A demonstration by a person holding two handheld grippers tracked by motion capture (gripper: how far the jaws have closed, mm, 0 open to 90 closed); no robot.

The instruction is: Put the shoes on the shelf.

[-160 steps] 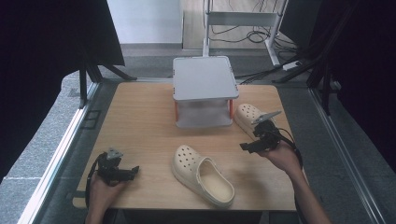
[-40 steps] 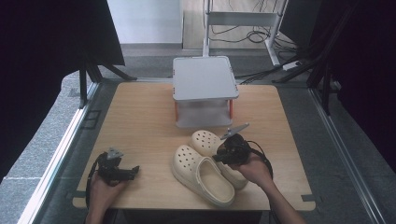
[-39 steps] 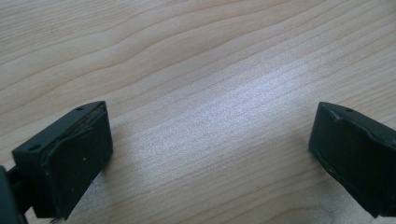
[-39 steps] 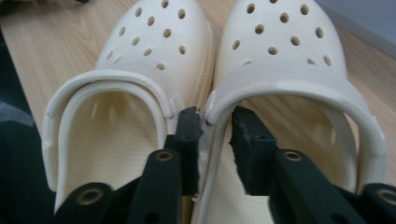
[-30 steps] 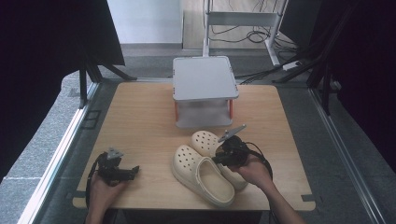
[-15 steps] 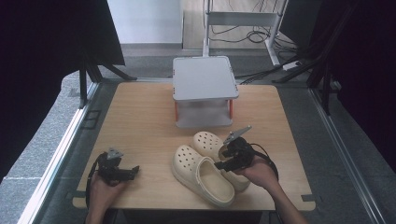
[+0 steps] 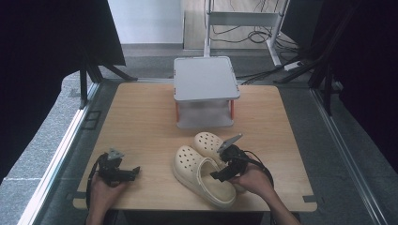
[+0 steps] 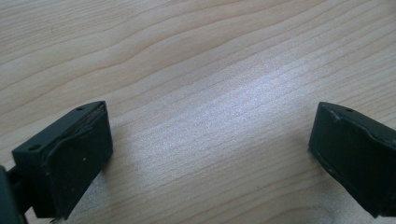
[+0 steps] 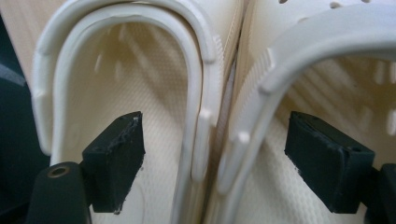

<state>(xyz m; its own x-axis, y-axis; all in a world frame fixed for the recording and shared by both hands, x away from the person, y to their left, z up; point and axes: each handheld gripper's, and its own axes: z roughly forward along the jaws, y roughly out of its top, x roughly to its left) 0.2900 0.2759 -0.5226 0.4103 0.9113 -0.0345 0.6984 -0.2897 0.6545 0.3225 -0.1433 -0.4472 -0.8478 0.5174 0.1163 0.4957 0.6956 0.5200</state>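
Nearest the person, at the front left corner of the worktop (image 7: 141,117), the left tongs (image 7: 123,172) rest low over bare wood with their jaws spread wide apart and nothing between them; the left gripper view shows only wood grain between the two black pads. They have not shifted over the last few seconds.

A little further in, at the front centre, two cream clogs lie side by side and touching. The left clog (image 7: 199,176) has kept its place. The right clog (image 7: 209,143) stood well apart at the right side of the worktop, near the box, about five seconds ago; it has since been carried across and set tight against its mate. The right tongs (image 7: 224,172) now sit over the seam between the pair, jaws apart: the right gripper view has one pad inside each shoe, the two adjoining side walls between them and not yet squeezed. That suggests the shoes have been paired and the next step is probably to pinch both inner walls together so the pair lifts as one.

Beyond the clogs, at the back centre, stands a grey lidded box (image 7: 205,91) with orange corner posts, untouched.
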